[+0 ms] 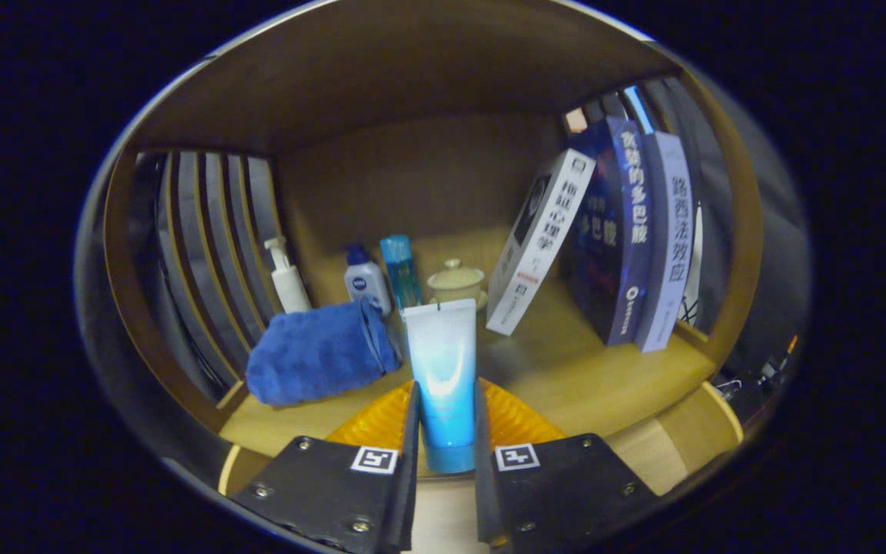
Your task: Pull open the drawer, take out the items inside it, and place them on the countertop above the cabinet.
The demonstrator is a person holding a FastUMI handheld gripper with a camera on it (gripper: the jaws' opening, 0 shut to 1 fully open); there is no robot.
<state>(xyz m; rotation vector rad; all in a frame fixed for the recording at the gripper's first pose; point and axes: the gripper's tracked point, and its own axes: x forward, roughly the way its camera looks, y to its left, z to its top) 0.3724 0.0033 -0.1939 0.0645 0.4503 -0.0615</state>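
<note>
Tongs clamped on tube, both fingers pressing its 2 sides, its long axis running straight ahead along them, cap end nearest, crimped end pointing over table between towel and books, apparently ready for setting down.

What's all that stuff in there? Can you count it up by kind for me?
Books: 3
Bottles: 3
Tubes: 1, gripped between the fingers
Cloths: 1
Lidded cups: 1
Total: 9
</note>
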